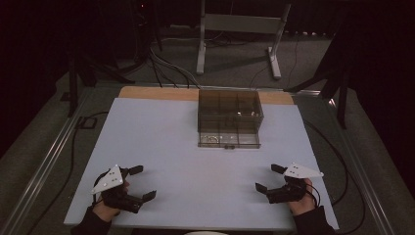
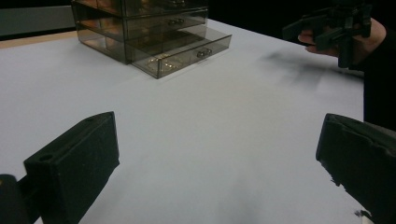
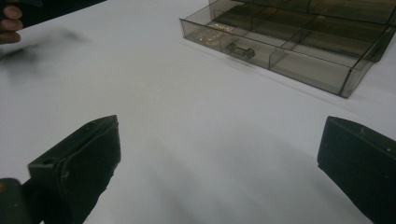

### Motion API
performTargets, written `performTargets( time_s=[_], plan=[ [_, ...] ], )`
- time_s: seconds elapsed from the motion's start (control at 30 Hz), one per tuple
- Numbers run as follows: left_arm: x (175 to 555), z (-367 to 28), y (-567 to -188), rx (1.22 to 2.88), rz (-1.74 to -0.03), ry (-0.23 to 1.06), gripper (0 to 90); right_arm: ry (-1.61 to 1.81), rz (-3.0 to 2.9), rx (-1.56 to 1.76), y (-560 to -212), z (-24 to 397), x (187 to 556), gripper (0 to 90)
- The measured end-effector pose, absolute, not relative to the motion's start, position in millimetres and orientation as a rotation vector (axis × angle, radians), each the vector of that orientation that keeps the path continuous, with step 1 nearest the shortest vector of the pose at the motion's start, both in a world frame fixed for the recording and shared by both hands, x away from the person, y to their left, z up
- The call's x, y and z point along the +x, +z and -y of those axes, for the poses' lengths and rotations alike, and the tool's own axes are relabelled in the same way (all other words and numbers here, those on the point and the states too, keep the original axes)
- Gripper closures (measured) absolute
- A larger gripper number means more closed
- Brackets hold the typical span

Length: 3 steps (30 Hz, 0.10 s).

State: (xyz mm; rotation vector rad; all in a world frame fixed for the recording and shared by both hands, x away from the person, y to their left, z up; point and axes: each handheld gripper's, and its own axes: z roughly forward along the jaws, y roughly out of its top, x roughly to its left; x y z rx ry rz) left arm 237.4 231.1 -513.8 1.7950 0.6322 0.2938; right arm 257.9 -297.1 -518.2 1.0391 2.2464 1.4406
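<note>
Left gripper (image 1: pixel 139 183): it sits near the table's near left corner, held in a hand (image 1: pixel 108 208) that comes in over the near edge. Its jaws are spread wide and released, with nothing between them; in the left gripper view bare white tabletop lies between the two black fingers (image 2: pixel 77 158).

Table (image 1: pixel 161 147): a white top with a strip of wood showing along the far edge.

Drawer box (image 1: pixel 229 111): a smoky clear plastic cabinet stands toward the far edge, a little right of the middle, well apart from both grippers. Its bottom drawer (image 1: pixel 228 139) is pulled out toward the near edge. Small metallic bits glint inside the compartments; I can't tell what they are.

Drawer against the fingers: in both gripper views it lies far beyond the fingertips, touching neither.

Right gripper (image 1: pixel 267 178): it sits near the near right corner, held in the other hand (image 1: pixel 301 199). Its jaws are also wide apart and released, with bare tabletop between the fingers (image 3: pixel 81 161).
</note>
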Motion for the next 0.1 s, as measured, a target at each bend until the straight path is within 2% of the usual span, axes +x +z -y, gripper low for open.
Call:
performTargets(
  time_s=[0.1],
  plan=[
    [237.3, -231.2, -513.9, 1.798, -0.631, 0.296, 0.4, 1.452, -2.243, 1.057, -519.5, 298.8, 259.2, 0.0]
  ],
)
